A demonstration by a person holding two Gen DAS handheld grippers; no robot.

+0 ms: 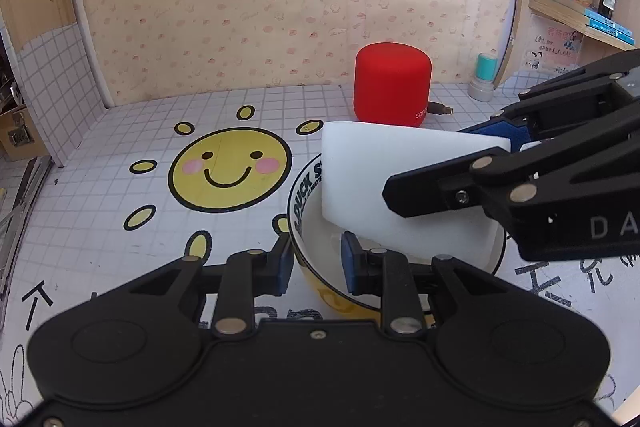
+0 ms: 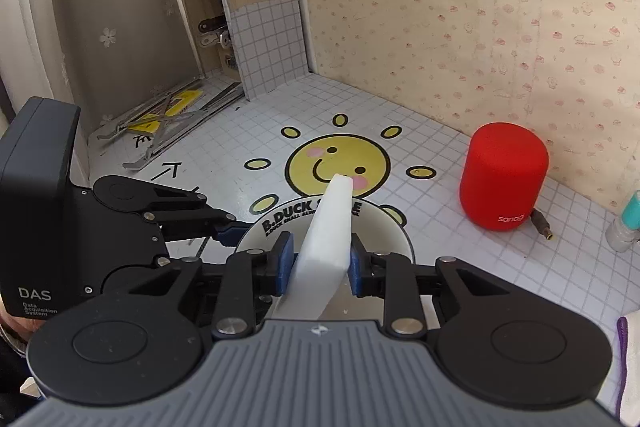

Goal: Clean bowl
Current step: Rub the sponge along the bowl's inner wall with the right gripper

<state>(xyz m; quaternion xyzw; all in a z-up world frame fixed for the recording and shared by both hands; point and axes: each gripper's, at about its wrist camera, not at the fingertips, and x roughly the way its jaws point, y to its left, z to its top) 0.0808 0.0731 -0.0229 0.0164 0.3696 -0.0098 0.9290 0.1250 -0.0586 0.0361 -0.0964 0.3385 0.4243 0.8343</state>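
A bowl [image 1: 306, 193], white inside with a black lettered rim and yellow outside, stands on the tiled mat beside a smiling sun print. My left gripper [image 1: 316, 261] is shut on the bowl's near rim, one blue pad outside the wall and one inside. In the right wrist view the bowl [image 2: 272, 223] lies just ahead, with the left gripper [image 2: 230, 227] at its left edge. My right gripper [image 2: 320, 267] is shut on a white sponge block [image 2: 328, 239]. In the left wrist view the sponge [image 1: 380, 175] tilts down into the bowl, with the right gripper [image 1: 448, 163] coming in from the right.
A red cylindrical speaker [image 1: 392, 87] [image 2: 502, 175] stands behind the bowl near the wall, a cable plug [image 2: 542, 225] beside it. A teal-capped bottle [image 1: 484, 77] sits at the back right under wooden shelves [image 1: 580, 15]. A folded metal stand [image 2: 168, 123] lies far left.
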